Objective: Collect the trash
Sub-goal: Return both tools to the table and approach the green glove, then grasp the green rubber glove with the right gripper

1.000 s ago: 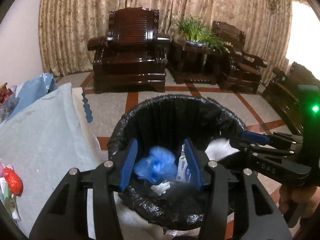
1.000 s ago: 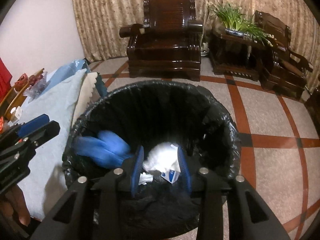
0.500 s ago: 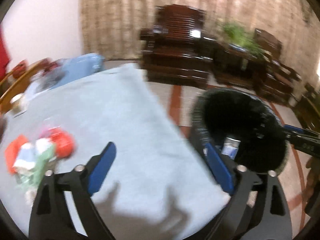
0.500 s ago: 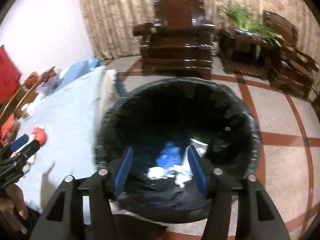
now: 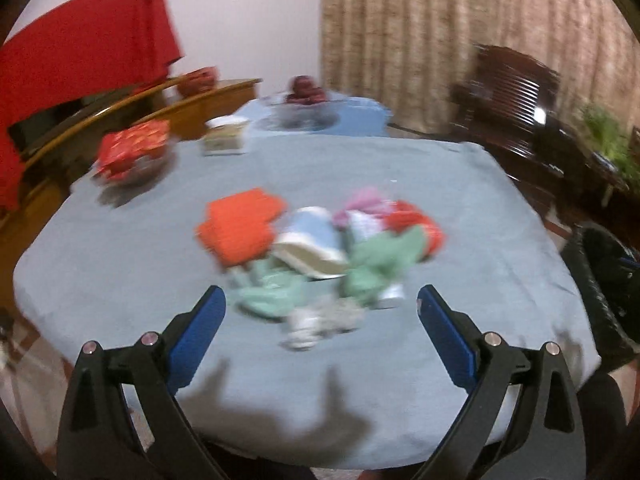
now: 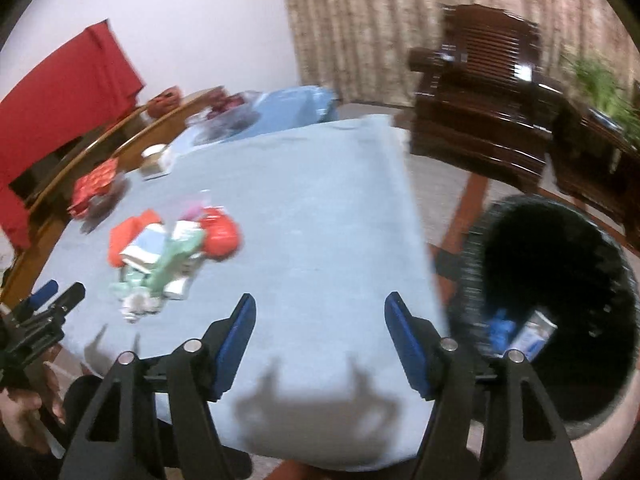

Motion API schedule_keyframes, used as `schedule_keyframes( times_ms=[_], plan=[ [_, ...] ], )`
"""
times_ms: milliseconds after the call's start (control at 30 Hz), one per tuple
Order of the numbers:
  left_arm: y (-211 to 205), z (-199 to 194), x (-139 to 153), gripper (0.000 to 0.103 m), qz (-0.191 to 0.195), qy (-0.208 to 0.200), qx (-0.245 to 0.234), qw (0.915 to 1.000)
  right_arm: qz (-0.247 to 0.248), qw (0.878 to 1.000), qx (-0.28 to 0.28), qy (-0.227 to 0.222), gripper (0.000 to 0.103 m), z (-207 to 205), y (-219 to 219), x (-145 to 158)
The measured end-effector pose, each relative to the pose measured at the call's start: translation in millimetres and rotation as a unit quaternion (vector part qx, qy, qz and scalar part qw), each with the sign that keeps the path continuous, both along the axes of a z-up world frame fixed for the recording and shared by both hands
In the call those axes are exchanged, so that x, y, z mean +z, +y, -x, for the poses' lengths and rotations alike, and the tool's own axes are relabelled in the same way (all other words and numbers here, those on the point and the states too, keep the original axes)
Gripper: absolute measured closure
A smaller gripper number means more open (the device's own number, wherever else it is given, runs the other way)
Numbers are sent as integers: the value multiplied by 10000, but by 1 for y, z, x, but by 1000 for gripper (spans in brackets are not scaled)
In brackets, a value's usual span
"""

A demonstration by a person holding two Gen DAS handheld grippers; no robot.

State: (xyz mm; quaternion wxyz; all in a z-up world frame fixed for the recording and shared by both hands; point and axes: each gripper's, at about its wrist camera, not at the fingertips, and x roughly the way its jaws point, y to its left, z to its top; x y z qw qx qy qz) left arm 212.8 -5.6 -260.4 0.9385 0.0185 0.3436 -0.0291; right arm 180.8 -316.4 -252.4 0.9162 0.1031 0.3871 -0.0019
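Note:
A pile of trash (image 5: pixel 316 248) in orange, red, green, pink and white lies in the middle of the table's light blue cloth (image 5: pixel 120 264). My left gripper (image 5: pixel 320 320) is open and empty, just short of the pile. The pile also shows at the left in the right wrist view (image 6: pixel 172 252). My right gripper (image 6: pixel 320 332) is open and empty above the cloth's near right corner. The black-lined trash bin (image 6: pixel 560 256) stands on the floor to the right of the table, with blue and white trash inside. Its rim shows at the right edge of the left wrist view (image 5: pixel 600 280).
A red packet in a dish (image 5: pixel 134 152), a small box (image 5: pixel 226 136) and a glass fruit bowl (image 5: pixel 304 108) stand at the table's far side. Dark wooden armchairs (image 6: pixel 484 120) and a plant (image 6: pixel 600 84) stand beyond. A red cloth (image 5: pixel 80 52) hangs at the left.
Both grippers dropped their trash into the bin, opened wide and swung left from over the bin to the table. The blue and white trash now lies in the bin.

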Motion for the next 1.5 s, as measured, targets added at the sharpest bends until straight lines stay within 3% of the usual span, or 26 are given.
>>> schedule_keyframes(
  times_ms=[200, 567, 633, 733, 967, 1067, 1233, 1333, 1500],
  plan=[
    [47, -1, -9, 9, 114, 2, 256, 9996, -69, 9992, 389, 14, 38, -32, 55, -7],
    [61, -21, -30, 9, 17, -18, 109, 9999, -151, 9979, 631, 44, 44, -72, 116, -23],
    [62, -24, -30, 12, 2, -48, 115, 9999, -165, 9977, 653, 71, 45, -79, 122, -27],
    [67, -32, -35, 25, 75, -5, 78, 9999, -176, 9972, 713, 124, 46, -90, 131, -34],
    [72, -42, -48, 26, 137, 68, 31, 9999, -205, 9955, 897, 206, 50, -110, 154, -50],
    [71, -43, -53, 26, 106, 101, -12, 9999, -236, 9945, 981, 287, 60, -120, 161, -58],
    [69, -44, -55, 26, 120, 117, -29, 9999, -250, 9925, 1152, 310, 92, -123, 163, -65],
    [67, -45, -56, 26, 103, 132, -53, 9998, -247, 9920, 1213, 234, 100, -118, 158, -62],
    [57, -45, -58, 26, 85, 186, -132, 9997, -329, 9938, 1059, 109, 101, -106, 136, -55]
  ],
)
